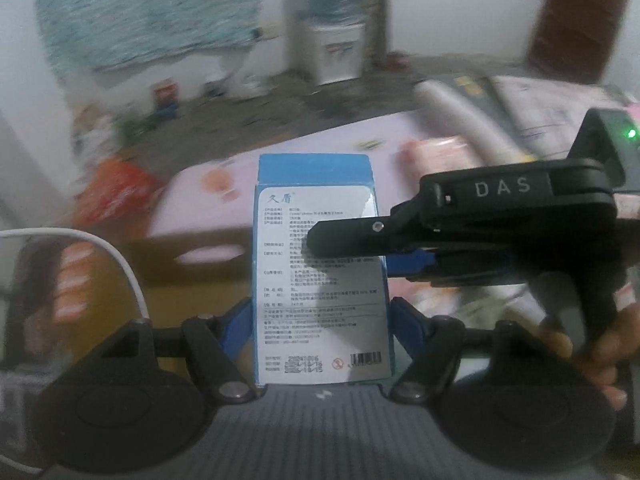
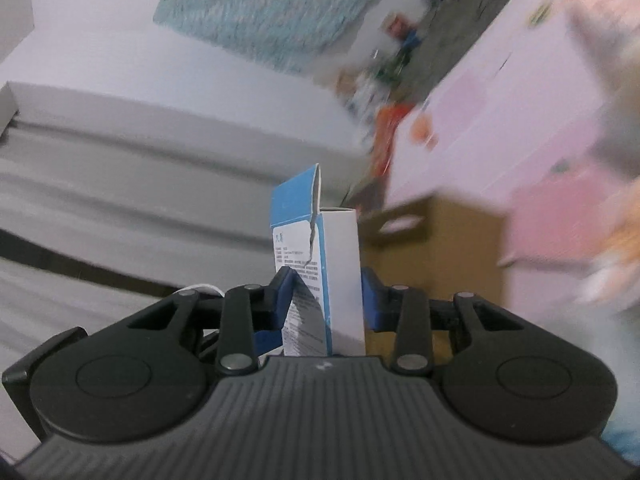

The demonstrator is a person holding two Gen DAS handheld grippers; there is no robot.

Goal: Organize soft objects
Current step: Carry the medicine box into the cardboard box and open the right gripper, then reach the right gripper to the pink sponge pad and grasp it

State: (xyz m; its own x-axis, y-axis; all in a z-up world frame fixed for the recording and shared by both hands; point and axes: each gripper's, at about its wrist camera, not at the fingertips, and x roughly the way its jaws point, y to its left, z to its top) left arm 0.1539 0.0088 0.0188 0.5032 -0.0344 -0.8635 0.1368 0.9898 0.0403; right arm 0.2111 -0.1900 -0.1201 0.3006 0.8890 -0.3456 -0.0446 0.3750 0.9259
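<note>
**Ana:** Blurred behind everything lies a pale pink bedsheet (image 1: 320,140), smooth and flat, with a brown cardboard carton (image 1: 192,264) just in front of it. What sits in the middle?

**Ben:** A slim blue-and-white box (image 1: 322,272), thin printed card with a tall rectangular face covered in small text and a barcode low down. Its top flap stands up. From the right wrist, the same box (image 2: 320,264) shows a torn edge running down the blue panel.

**Ana:** Who has hold of it?

**Ben:** Both. The left gripper (image 1: 322,324) pinches the box's lower sides between blue pads on black linkages, narrowed to the box's width. The right gripper (image 1: 348,248) comes in from the side, one black finger laid across the printed face, a blue pad behind. In its own view the right gripper (image 2: 326,300) clamps the box's narrow sides.

**Ana:** And further out?

**Ben:** A white cable (image 1: 120,264) curves at left. A teal, rough-textured cloth (image 1: 152,12) hangs on the white wall, beside a water dispenser (image 1: 332,32). A dark brown door (image 1: 580,20) stands at right.
</note>
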